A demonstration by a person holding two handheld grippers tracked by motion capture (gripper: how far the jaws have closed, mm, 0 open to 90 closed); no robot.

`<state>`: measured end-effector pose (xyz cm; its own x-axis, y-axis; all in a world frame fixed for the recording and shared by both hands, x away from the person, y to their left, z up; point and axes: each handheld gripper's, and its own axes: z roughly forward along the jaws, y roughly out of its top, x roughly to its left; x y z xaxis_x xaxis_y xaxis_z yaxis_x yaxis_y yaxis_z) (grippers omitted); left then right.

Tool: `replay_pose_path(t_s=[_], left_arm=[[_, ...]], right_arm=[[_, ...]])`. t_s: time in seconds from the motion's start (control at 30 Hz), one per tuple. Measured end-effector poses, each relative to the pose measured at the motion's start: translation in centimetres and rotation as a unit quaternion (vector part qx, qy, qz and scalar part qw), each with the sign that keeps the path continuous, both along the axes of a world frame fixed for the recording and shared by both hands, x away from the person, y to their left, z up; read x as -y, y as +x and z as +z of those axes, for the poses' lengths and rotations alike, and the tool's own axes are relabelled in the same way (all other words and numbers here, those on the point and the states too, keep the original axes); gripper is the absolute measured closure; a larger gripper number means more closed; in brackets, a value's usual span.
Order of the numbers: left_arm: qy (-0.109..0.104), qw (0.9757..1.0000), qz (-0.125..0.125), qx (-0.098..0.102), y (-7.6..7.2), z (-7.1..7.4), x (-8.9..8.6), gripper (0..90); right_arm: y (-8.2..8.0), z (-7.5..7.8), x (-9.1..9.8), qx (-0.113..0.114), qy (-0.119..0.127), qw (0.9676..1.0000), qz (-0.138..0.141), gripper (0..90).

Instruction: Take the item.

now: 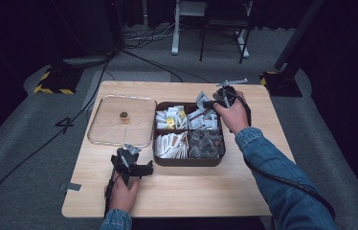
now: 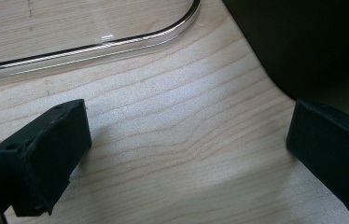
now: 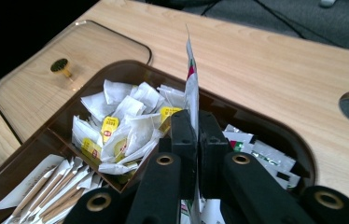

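The right tongs (image 3: pixel 196 135) are pressed together on a thin white sachet (image 3: pixel 191 84), which stands on edge above the jaws over the dark brown divided box (image 3: pixel 275 128). Its print is red and green; the lettering is too small to read, and its lower end is hidden behind the jaws. In the high view the right hand (image 1: pixel 234 112) covers most of these tongs at the box's far right corner.

The left tongs (image 2: pixel 186 154) gape wide with nothing between the jaws, low over bare worktop (image 2: pixel 163 116), the box's rounded corner just beyond them. The clear lid (image 1: pixel 119 122) lies flat left of the box, its small knob (image 1: pixel 124 115) upright.

The box holds white tea bags with yellow tags (image 3: pixel 116 121), paper sticks (image 3: pixel 56 182) and dark packets (image 1: pixel 206 143) hard to make out.
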<state>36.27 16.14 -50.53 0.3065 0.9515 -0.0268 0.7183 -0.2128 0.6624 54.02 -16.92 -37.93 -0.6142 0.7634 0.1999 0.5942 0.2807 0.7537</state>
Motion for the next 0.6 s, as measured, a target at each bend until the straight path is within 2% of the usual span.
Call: replay_pose_path(t_s=[0.27, 0.6], left_arm=[[-0.002, 1.0, 0.0, -0.001, 0.0, 0.0, 0.0, 0.2], [-0.002, 1.0, 0.0, -0.001, 0.0, 0.0, 0.0, 0.2]], right_arm=[[-0.9, 1.7, 1.9, 0.028, 0.023, 0.9993, 0.005, 87.9], [-1.6, 2.9, 4.3, 0.042, 0.041, 0.9983, -0.004, 87.8]])
